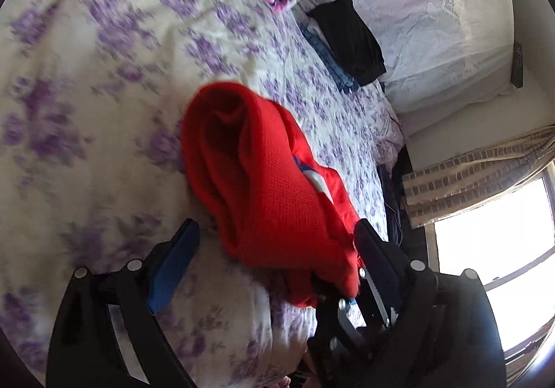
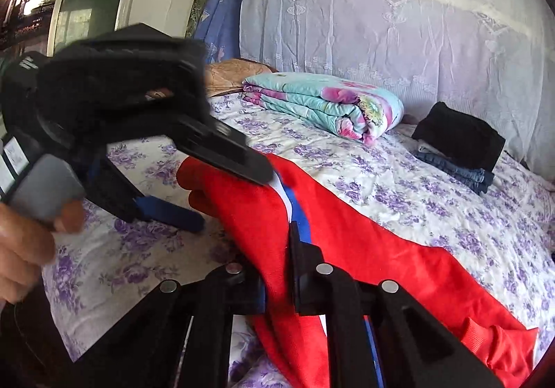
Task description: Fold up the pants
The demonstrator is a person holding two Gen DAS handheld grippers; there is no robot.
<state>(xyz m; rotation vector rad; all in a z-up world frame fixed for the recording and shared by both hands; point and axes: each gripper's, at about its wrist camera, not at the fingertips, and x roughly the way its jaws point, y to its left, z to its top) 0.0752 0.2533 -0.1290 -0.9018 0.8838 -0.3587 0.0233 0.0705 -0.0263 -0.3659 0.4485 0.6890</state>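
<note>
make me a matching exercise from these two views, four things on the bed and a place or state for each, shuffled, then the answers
Things:
1. red pants
2. floral quilt
3. black garment
4. left gripper

Places or states:
A. folded, near the draped headboard
B. jaws apart, one finger over the red cloth
C. on top of a small stack with folded denim under it
D. pinched between the right gripper's fingers

Pairs: 1-D, 2-A, 3-C, 4-B

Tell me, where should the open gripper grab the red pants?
Probably the bunched edge of the red pants between the open left gripper fingers, approached from the near side. The right gripper already pinches the striped part.
</note>
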